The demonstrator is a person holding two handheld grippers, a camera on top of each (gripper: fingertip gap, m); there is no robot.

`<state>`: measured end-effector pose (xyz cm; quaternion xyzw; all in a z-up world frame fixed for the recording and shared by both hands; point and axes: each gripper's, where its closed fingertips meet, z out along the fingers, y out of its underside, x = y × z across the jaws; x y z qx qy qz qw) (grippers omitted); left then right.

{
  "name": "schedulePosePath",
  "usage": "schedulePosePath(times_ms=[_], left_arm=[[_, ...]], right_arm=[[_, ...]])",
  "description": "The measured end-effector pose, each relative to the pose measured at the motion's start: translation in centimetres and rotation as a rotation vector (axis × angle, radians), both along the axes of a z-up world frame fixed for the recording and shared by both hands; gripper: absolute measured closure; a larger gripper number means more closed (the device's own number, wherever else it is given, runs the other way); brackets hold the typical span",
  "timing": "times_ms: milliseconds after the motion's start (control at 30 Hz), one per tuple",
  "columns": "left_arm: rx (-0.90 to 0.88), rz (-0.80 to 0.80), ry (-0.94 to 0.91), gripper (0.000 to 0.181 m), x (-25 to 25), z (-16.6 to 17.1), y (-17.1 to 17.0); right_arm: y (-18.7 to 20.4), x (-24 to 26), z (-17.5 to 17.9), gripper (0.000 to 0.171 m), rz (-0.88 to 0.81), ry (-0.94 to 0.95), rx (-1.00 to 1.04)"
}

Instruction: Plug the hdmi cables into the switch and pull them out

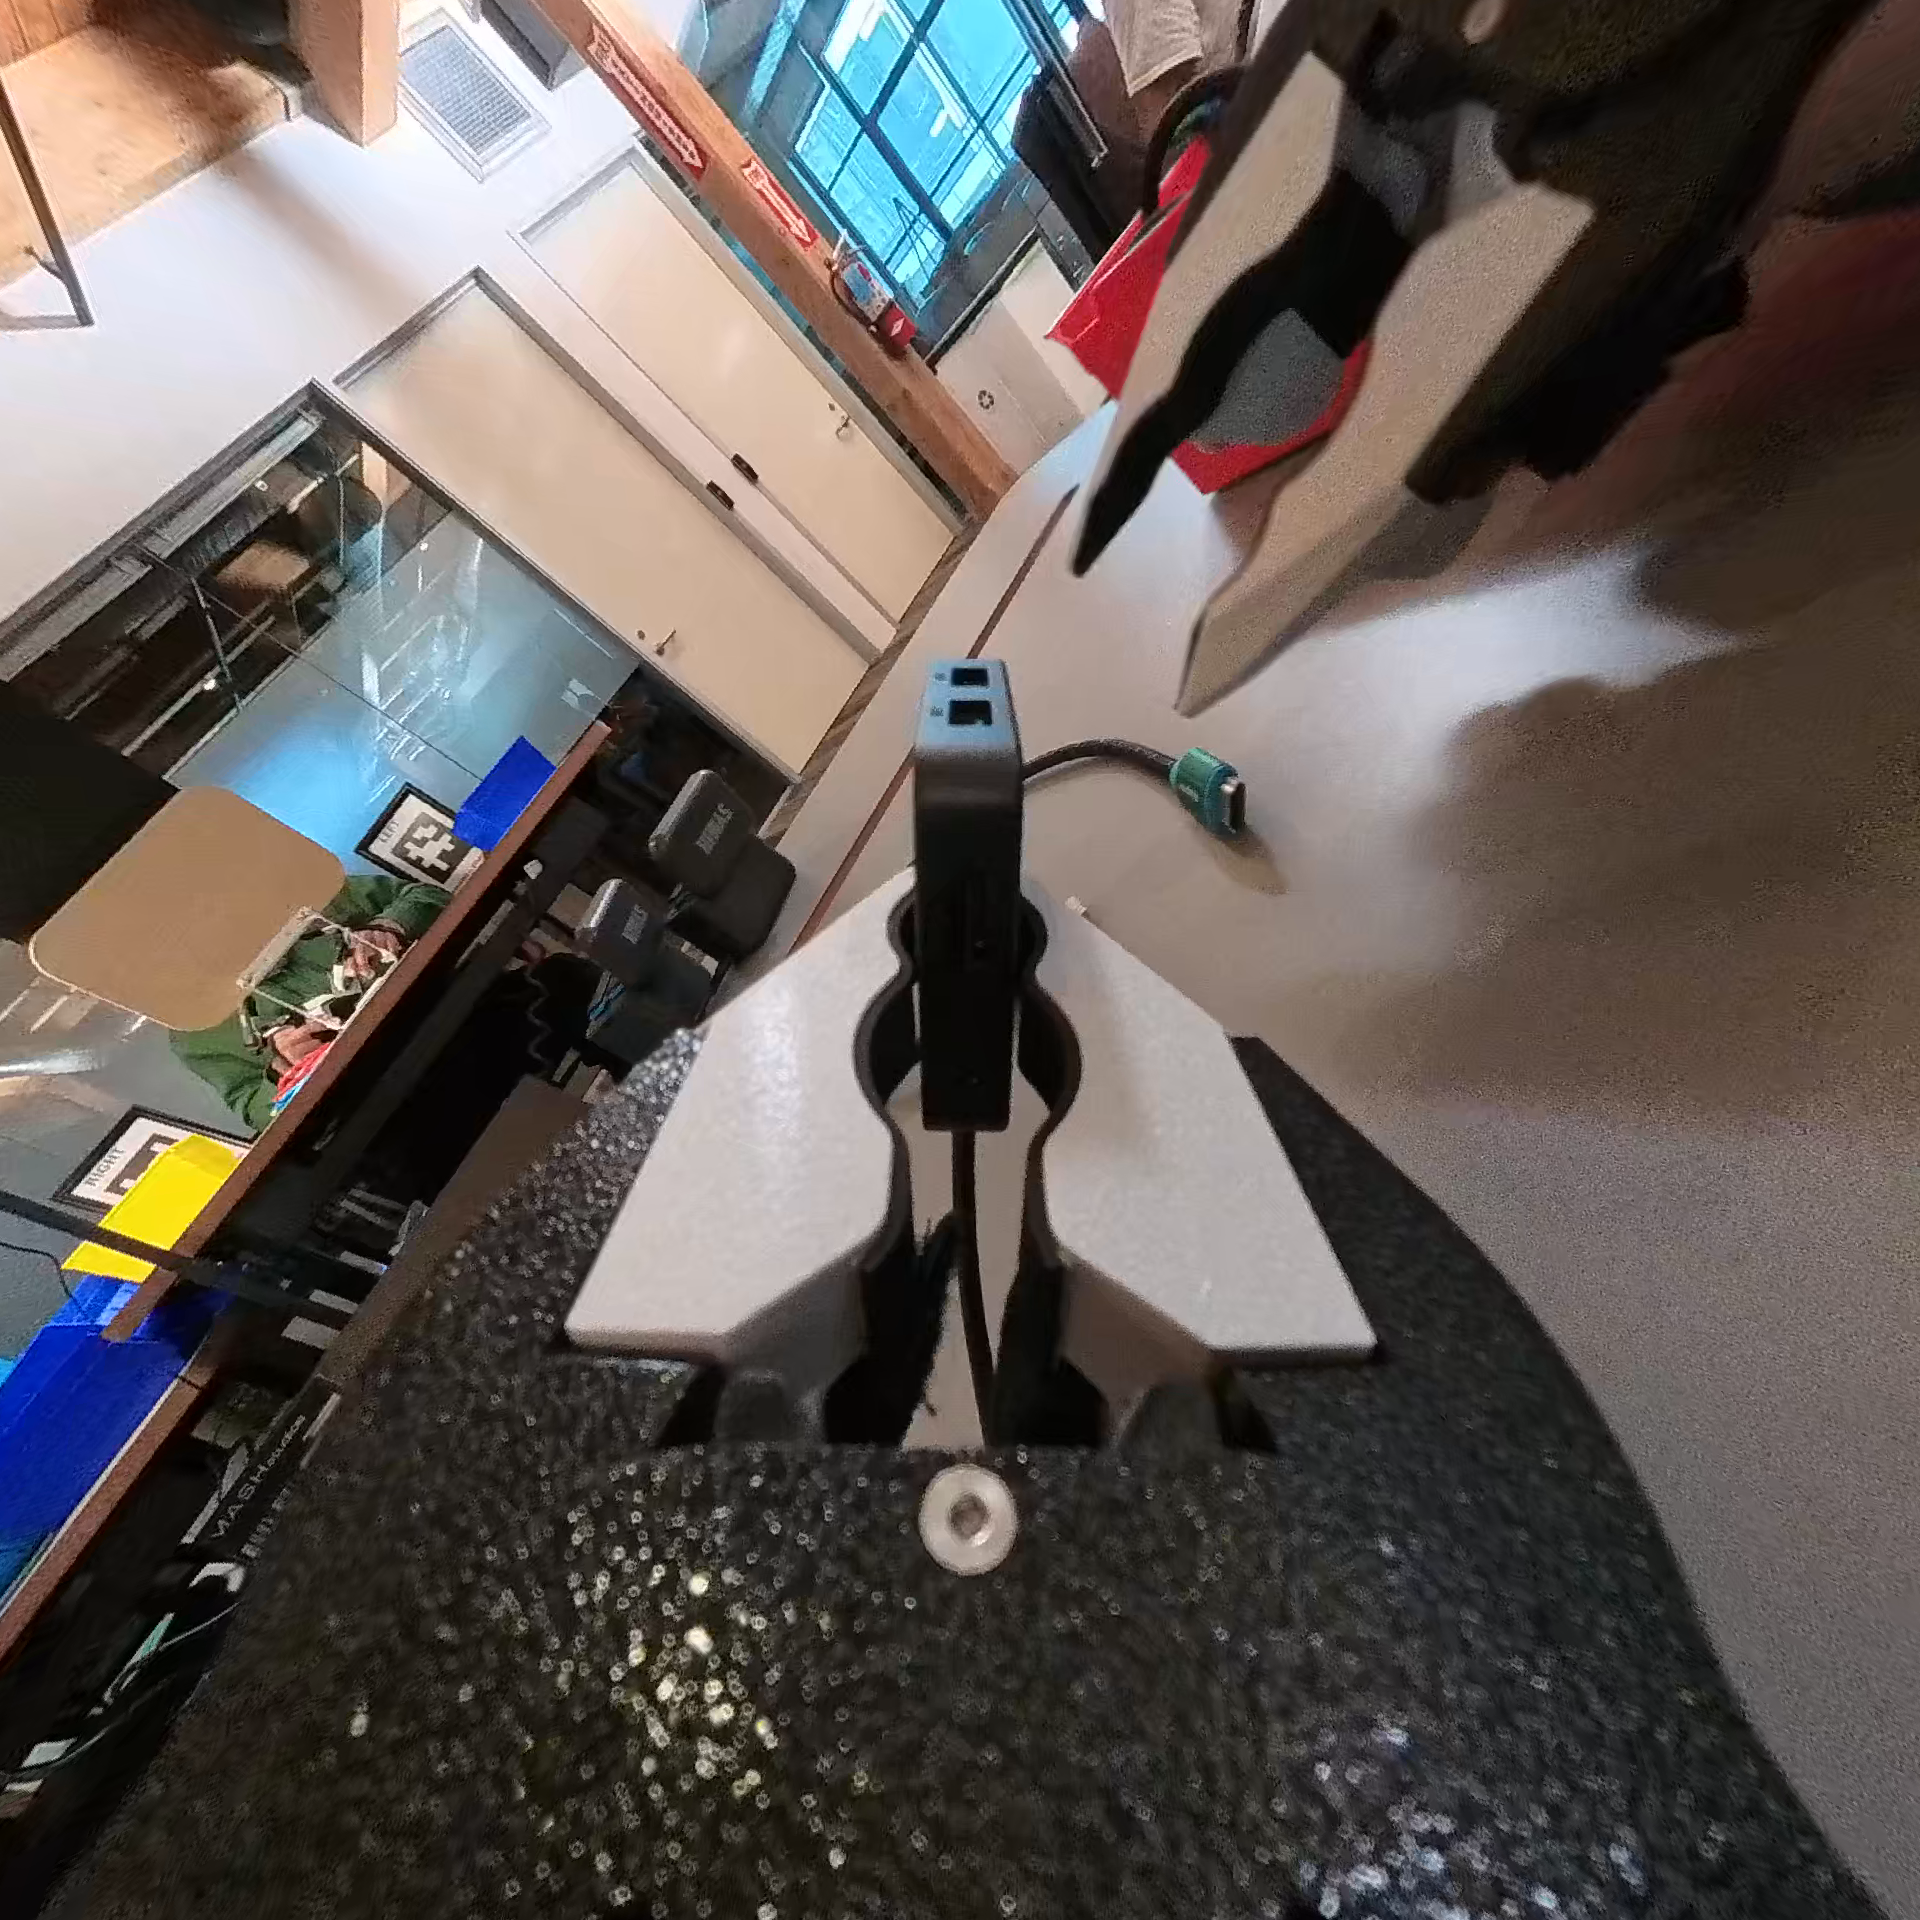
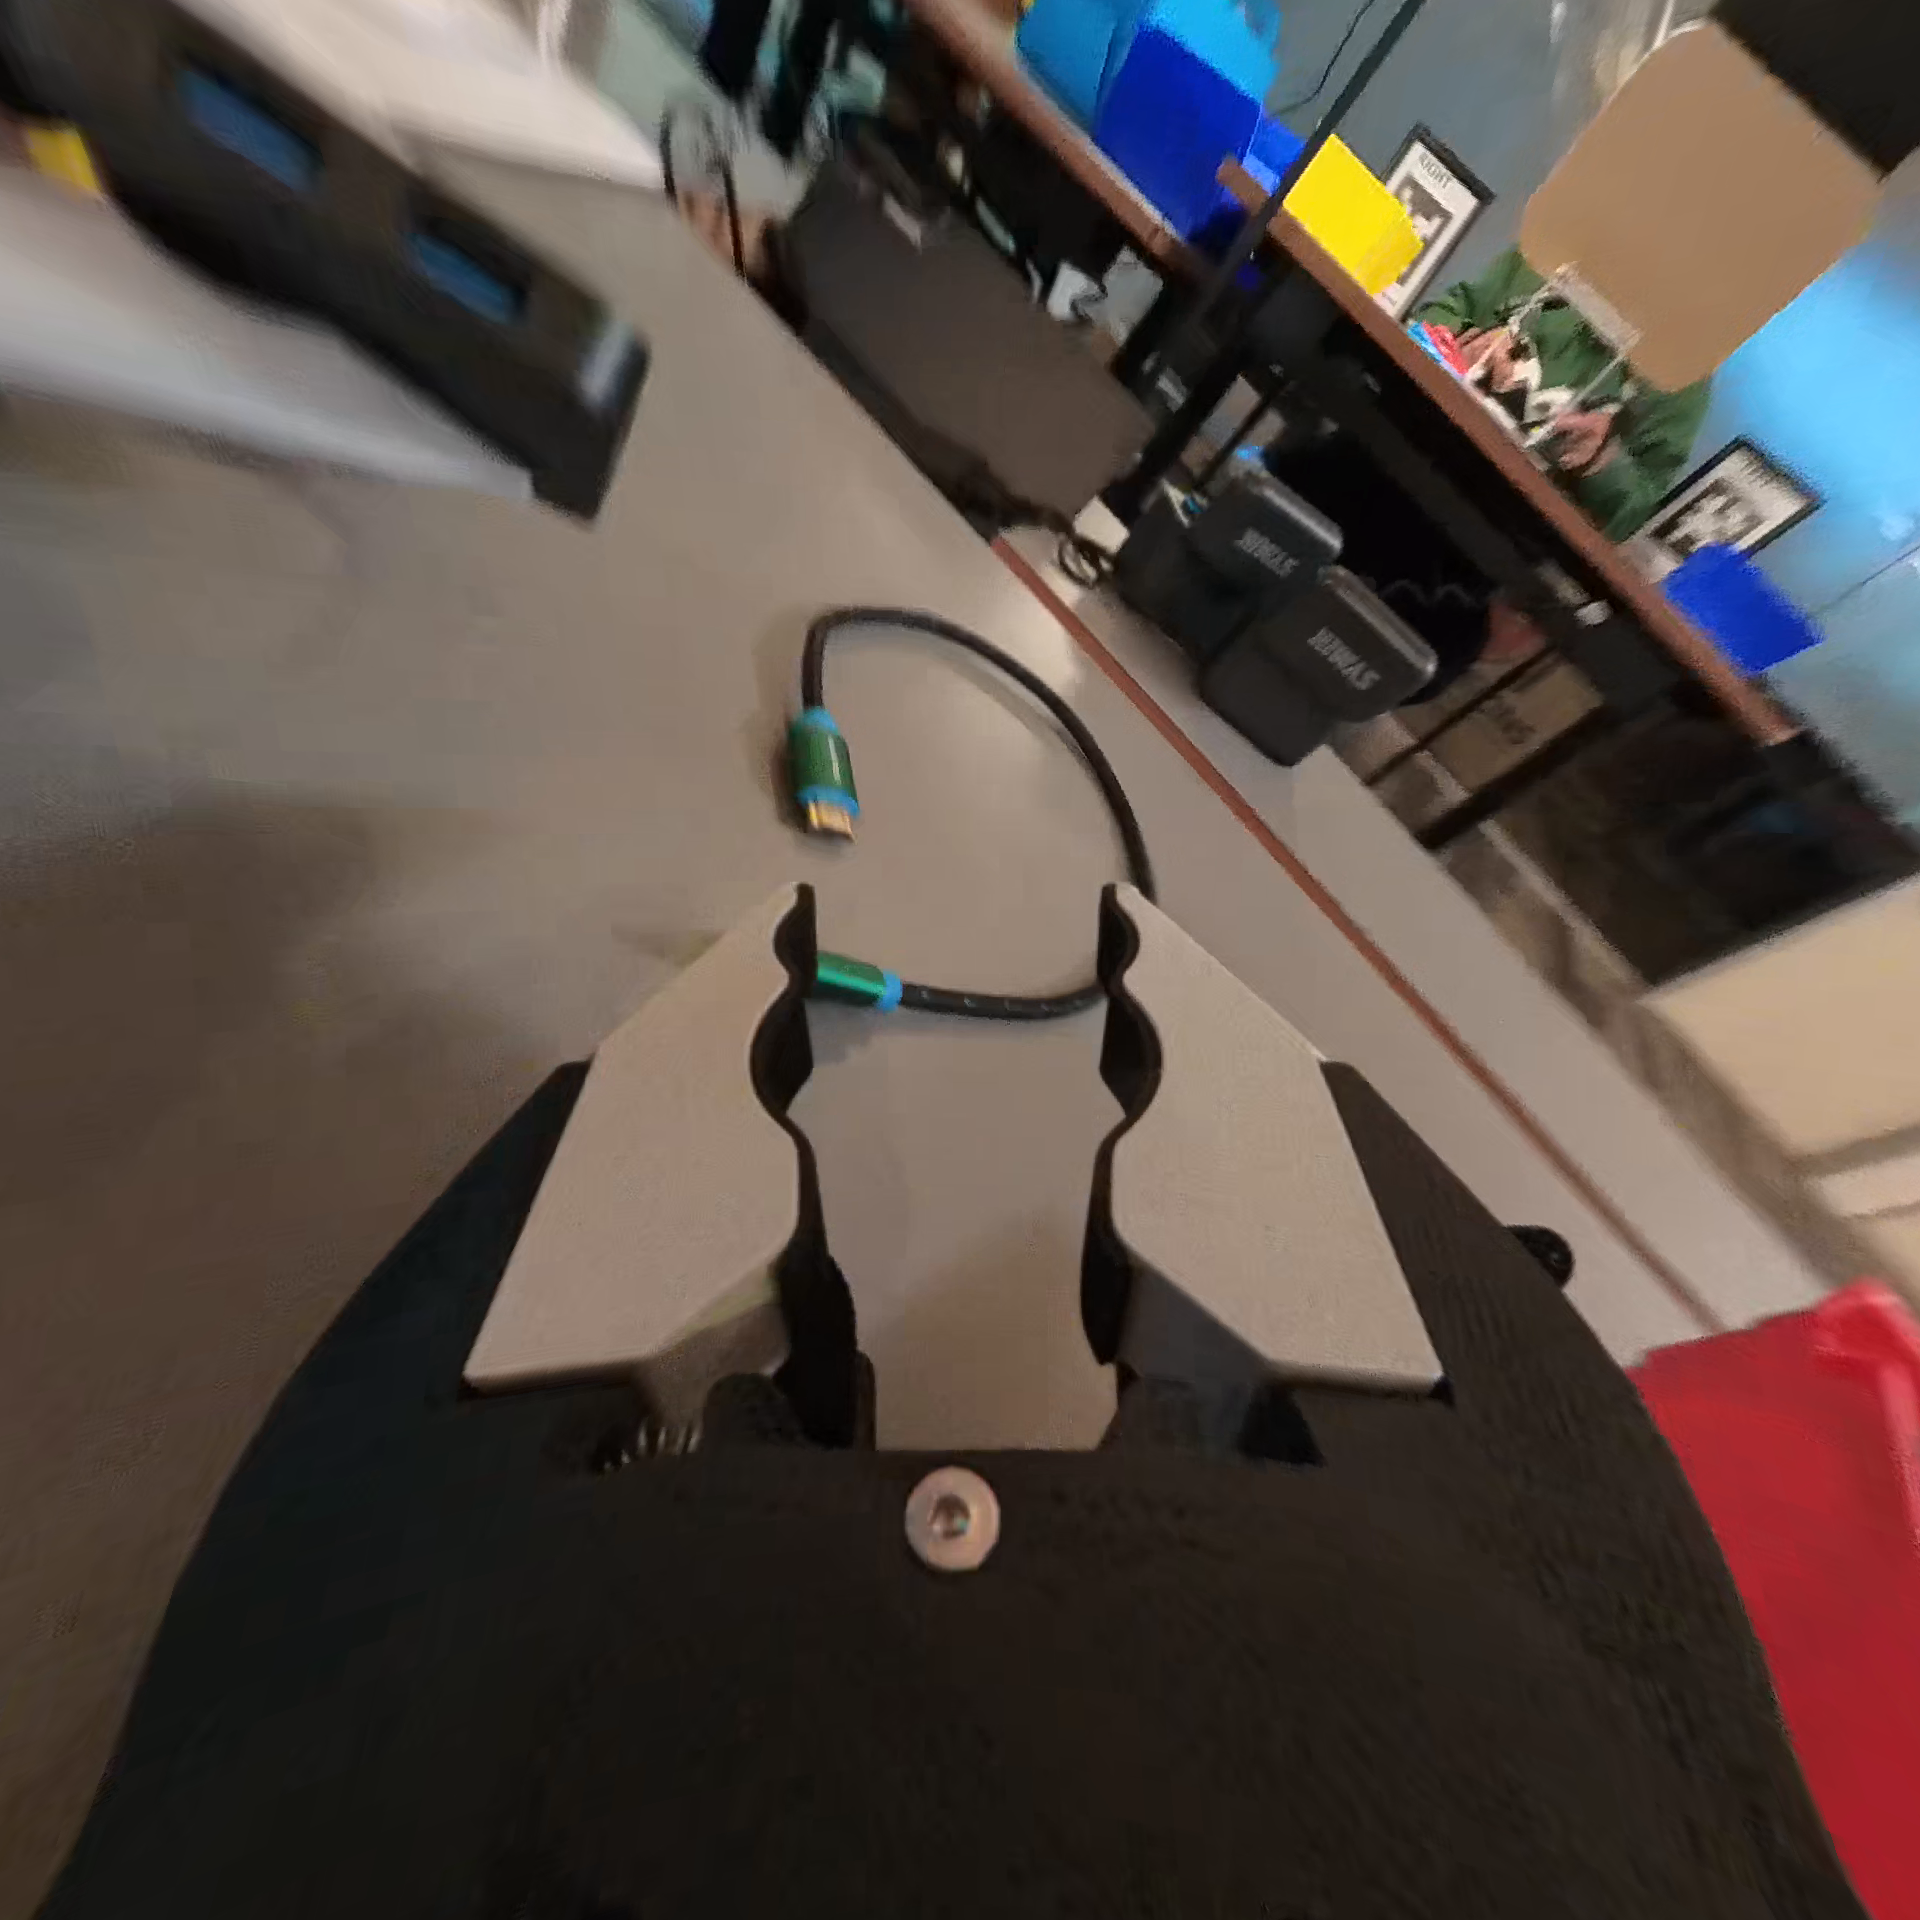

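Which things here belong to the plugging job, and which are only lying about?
For the job: switch, held in the left gripper; HDMI cable on the table; open right gripper.

Lying about: red bag, black cases, yellow box.

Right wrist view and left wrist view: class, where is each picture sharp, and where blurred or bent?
Right wrist view: the HDMI cable and the right hand-held gripper are fairly sharp; the left side of the grey table is smeared.
Left wrist view: the black switch in the left hand-held gripper is crisp; the other gripper, upper right, is blurred; the wide lens tilts and bends the room.
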<state>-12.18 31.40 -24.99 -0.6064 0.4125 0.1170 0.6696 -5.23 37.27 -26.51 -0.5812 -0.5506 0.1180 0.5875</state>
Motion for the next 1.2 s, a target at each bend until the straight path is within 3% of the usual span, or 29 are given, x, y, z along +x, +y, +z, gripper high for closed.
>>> schedulePosePath(times_ms=[167, 400, 533, 733, 933, 1067, 1200], left_arm=[[0.004, 0.016, -0.002, 0.170, 0.0, 0.0, 0.4], [0.012, 0.000, -0.040, 0.170, 0.1, 0.5, 0.3], [0.011, -0.005, -0.060, 0.170, 0.0, 0.7, 0.3], [0.012, -0.017, -0.079, 0.170, -0.1, 0.9, 0.2], [0.019, -0.013, -0.083, 0.170, -0.2, 1.0, 0.2], [0.023, 0.023, -0.088, 0.170, -0.7, 1.1, 0.5], [0.013, 0.077, -0.079, 0.170, -1.4, 0.9, 1.1]], right_arm=[[0.1, 0.6, -2.0, 0.143, 0.009, -0.336, 0.279], [1.0, 0.0, -4.8, 0.147, 0.182, -0.778, 0.531], [1.1, -0.7, -5.0, 0.148, 0.311, -0.925, 0.598], [1.4, -1.3, -5.4, 0.153, 0.426, -1.029, 0.556], [1.4, -1.5, -5.5, 0.159, 0.432, -1.044, 0.561], [1.9, -1.3, -5.3, 0.162, 0.325, -1.016, 0.554], [1.4, -0.5, -4.5, 0.162, 0.170, -0.871, 0.462]])
